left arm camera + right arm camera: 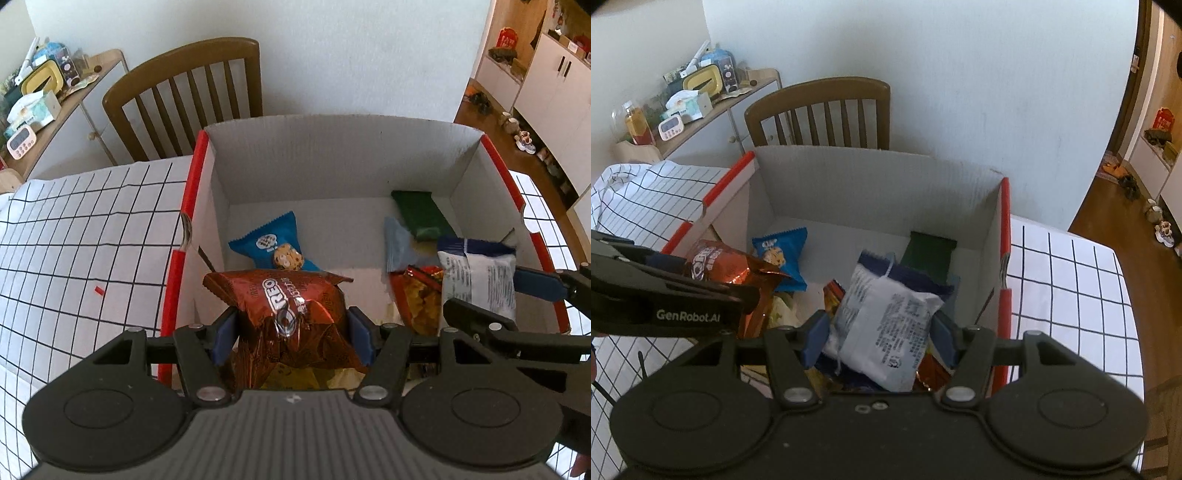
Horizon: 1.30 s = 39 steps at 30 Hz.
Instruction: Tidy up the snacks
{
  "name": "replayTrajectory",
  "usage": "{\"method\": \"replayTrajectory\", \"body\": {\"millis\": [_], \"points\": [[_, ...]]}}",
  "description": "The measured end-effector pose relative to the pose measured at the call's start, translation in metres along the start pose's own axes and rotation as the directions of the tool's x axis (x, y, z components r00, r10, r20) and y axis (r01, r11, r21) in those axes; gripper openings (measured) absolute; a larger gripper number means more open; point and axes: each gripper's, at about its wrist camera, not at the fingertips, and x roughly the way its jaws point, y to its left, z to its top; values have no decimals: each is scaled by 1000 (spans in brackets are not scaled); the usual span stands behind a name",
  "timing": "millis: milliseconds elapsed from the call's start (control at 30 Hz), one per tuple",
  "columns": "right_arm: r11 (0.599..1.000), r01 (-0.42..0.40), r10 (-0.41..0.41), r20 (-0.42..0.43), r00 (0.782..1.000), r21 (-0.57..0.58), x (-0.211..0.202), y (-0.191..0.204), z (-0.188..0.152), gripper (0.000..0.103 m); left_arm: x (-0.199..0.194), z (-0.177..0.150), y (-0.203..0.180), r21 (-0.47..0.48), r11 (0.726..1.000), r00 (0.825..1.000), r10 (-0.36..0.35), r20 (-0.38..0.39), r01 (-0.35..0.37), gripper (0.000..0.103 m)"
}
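Both packets are held above the open cardboard box (pixel 332 155), and the coming release turns on what lies straight below each claw. The left gripper (pixel 291 332) is clenched on a brown Oreo packet (pixel 291 306), gripped across its crumpled middle with its long axis pointing ahead toward the far wall – it hangs over the near-left corner of the box, the blue cookie packet (pixel 275 247) lying on the floor just beyond it. The right gripper (pixel 879 336) is clamped on a white-and-navy packet (pixel 886 325), printed back upward and tilted, held over the near-right part of the box, above an orange snack bag (pixel 421 295). A dark green bar (pixel 931 254) is seen toward the far-right corner. The Oreo foil is glossy and creased; the white packet looks puffed and soft – likely to settle where dropped.
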Motion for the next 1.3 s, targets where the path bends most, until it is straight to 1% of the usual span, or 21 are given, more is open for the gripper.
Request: {"method": "replayTrajectory", "body": {"millis": [33,100,233,333,367,400,733,800,867,1067,1100,1133,1267,1300], "points": [[1000,-1,1,-2,1000,4,0,-1,-1,60,0,-1,1,-6,1000,1000,-1,-2,1,63],[1000,10,-10,5,1000,7,-2,-1,-3,64,-3,-3,2,-18,1000,1000,-6,2,6,63],[1000,10,-10,20,1000,15,-10,-3,-5,66,-10,-2,4,-26,1000,1000,-15,10,15,64],[1000,4,-5,41,999,25,-19,-3,-6,70,-19,-5,9,-43,999,999,-28,31,30,71],[1000,1,-3,47,999,30,-22,-3,-5,73,-22,-6,10,-46,998,999,-35,39,36,71],[999,-3,1,56,998,35,-26,-2,-5,76,-26,-7,10,-45,998,998,-40,45,42,71],[997,-27,17,144,989,72,-67,2,-9,87,-69,-21,11,-18,998,991,-54,121,57,71],[997,-33,21,162,987,75,-76,2,-12,92,-78,-24,11,-12,998,989,-62,132,64,71],[996,-38,24,179,984,80,-85,2,-13,93,-87,-28,10,-2,998,987,-65,146,66,71],[997,-45,29,227,973,66,-112,7,-21,94,-115,-41,10,24,996,976,-87,200,84,71],[997,-47,30,235,972,67,-116,8,-23,95,-120,-43,11,28,996,973,-91,210,87,73],[996,-47,29,243,970,70,-120,10,-26,96,-125,-45,11,32,995,971,-95,221,90,76],[996,-52,30,275,961,73,-136,13,-31,97,-144,-56,11,42,995,958,-100,270,92,77],[996,-52,29,282,959,74,-140,13,-32,100,-149,-58,11,44,994,954,-105,281,97,77]]}}
